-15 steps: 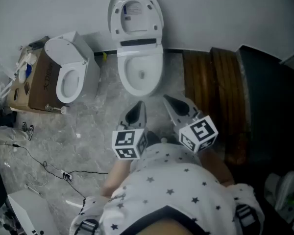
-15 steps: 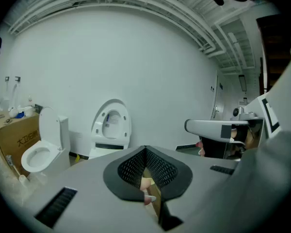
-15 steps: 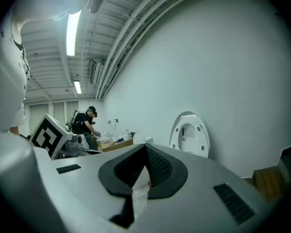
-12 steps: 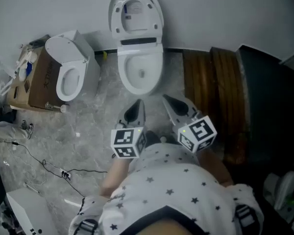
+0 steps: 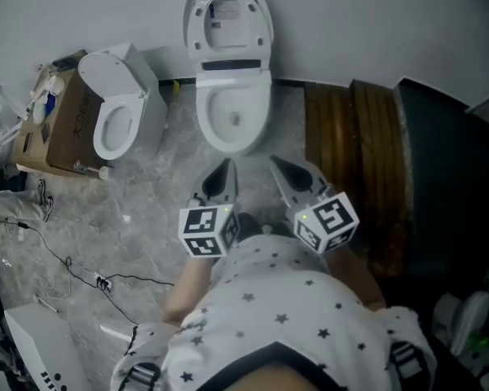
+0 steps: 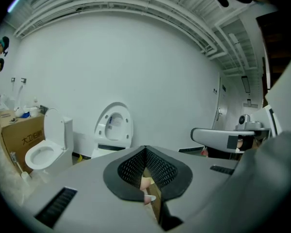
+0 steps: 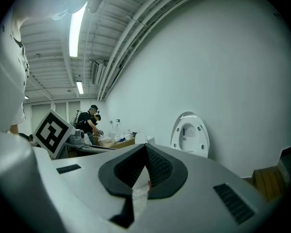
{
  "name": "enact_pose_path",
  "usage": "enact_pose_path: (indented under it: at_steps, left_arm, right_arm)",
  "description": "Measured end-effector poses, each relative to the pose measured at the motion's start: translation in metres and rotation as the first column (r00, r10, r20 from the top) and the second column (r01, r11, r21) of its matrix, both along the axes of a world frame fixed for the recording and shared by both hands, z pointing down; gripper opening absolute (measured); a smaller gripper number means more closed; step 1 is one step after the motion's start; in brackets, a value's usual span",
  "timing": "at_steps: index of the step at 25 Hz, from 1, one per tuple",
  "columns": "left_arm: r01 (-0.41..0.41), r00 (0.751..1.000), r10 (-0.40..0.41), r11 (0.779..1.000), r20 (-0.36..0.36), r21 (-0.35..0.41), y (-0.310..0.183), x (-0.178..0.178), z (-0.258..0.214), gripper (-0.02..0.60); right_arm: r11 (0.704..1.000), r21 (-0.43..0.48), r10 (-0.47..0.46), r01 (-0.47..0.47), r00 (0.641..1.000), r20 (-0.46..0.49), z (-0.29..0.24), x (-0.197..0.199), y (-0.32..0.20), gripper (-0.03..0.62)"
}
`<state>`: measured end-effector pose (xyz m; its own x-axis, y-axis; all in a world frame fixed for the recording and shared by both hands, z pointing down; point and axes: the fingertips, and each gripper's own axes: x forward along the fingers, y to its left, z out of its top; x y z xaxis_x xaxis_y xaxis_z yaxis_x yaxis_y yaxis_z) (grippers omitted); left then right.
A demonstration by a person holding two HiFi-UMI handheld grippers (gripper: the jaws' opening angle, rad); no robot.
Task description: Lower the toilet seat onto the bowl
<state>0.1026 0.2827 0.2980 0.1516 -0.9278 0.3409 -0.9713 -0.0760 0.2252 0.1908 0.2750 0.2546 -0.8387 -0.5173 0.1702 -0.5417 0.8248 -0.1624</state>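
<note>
Both tongs are pinched fully narrow and hold nothing: the left gripper (image 5: 226, 168) and the right gripper (image 5: 279, 165) sit side by side, tips apart from each other, and in each gripper view the black, dimpled pads (image 6: 136, 166) meet in a closed V inside smooth grey jaws. Each carries a white cube with black square markers (image 5: 205, 232). From the tips, the toilet seat (image 5: 228, 16) is at 12 o'clock, well apart from them: a glossy white oval ring standing upright against the pale wall, raised off the bowl (image 5: 235, 119). The bowl lies open just below it, a rounded white basin with a small dark spot low inside. At 10 o'clock stands a second toilet (image 5: 114, 127), also white with its lid up and its bowl open, just beside a brown cardboard box (image 5: 63, 129); the box's far end holds small white and blue items too small to tell. At 2 o'clock are dark brown wooden planks (image 5: 360, 149) with visible grain. The floor (image 5: 151, 206) is grey, veined stone, and a thin black cable (image 5: 65, 261) trails across it at 8 o'clock. A white star-printed garment (image 5: 285, 308) fills 6 o'clock.
</note>
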Motion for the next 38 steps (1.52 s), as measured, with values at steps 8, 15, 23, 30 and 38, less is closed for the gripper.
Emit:
enact_pose_path:
  at_steps: [8,15,23,30,38]
  left_arm:
    - [0.011,1.0,-0.011,1.0,-0.003,0.003,0.001,0.01,0.0,-0.002]
    - [0.061,0.998,-0.061,0.998,-0.015,-0.009,0.005,0.003,0.0,-0.002]
    - [0.074,0.997,-0.074,0.997,-0.008,-0.013,-0.008,-0.01,0.007,-0.002]
    - [0.066,0.998,-0.066,0.998,-0.015,0.001,-0.035,-0.02,0.004,-0.002]
    - [0.029,0.999,-0.03,0.999,-0.013,-0.014,-0.069,-0.035,0.011,-0.002]
  right_arm:
    - [0.999,-0.012,-0.033,0.033,0.999,0.024,-0.001,0.011,0.003,0.005]
    - [0.998,-0.038,-0.043,0.044,0.999,0.008,0.006,0.015,0.003,0.005]
    - [0.996,-0.065,-0.06,0.062,0.998,0.03,0.012,0.004,-0.01,0.005]
    - [0.996,-0.06,-0.066,0.068,0.997,0.032,0.012,-0.01,-0.032,0.005]
    - [0.997,-0.06,-0.04,0.042,0.999,0.025,0.015,-0.032,-0.071,0.005]
